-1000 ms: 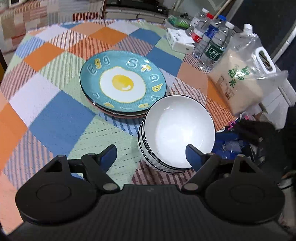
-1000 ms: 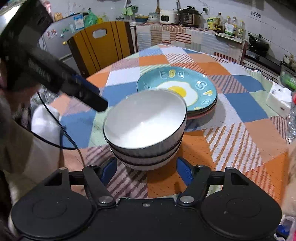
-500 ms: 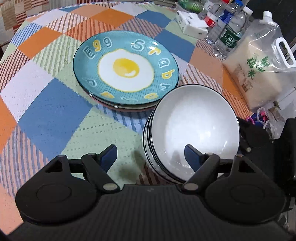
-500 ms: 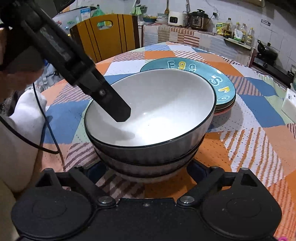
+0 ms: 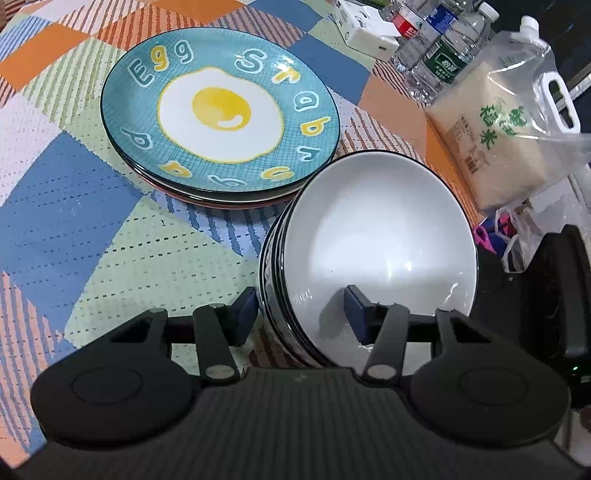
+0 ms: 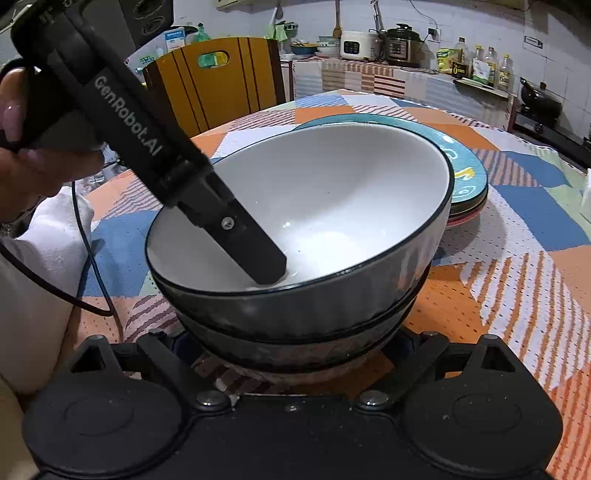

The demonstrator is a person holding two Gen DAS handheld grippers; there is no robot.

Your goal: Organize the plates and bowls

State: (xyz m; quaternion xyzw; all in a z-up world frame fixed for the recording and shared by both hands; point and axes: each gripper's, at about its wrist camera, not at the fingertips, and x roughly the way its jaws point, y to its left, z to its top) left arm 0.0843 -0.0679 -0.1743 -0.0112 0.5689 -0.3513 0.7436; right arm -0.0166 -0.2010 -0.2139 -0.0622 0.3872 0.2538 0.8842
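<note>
A stack of white bowls (image 5: 376, 243) with black rims stands on the patchwork tablecloth, next to a stack of plates topped by a teal egg plate (image 5: 218, 110). My left gripper (image 5: 299, 306) straddles the near rim of the bowl stack, one finger (image 5: 358, 306) inside the top bowl and one outside, jaws narrowed around the wall. In the right wrist view the bowl stack (image 6: 332, 192) fills the middle, with the left gripper's finger (image 6: 247, 243) inside it. My right gripper (image 6: 295, 343) is open, its fingers either side of the stack's base and mostly hidden by it.
Water bottles (image 5: 439, 48), a white box (image 5: 365, 29) and a bag of rice (image 5: 495, 122) stand at the table's far right. A yellow chair (image 6: 214, 85) and a counter with cookers (image 6: 399, 44) lie beyond the table. The person's hand (image 6: 22, 122) holds the left gripper.
Both grippers have moved in on the bowl stack. The left gripper's finger has gone into the top bowl and its jaws have narrowed on the rim. The right gripper's fingers now flank the base.
</note>
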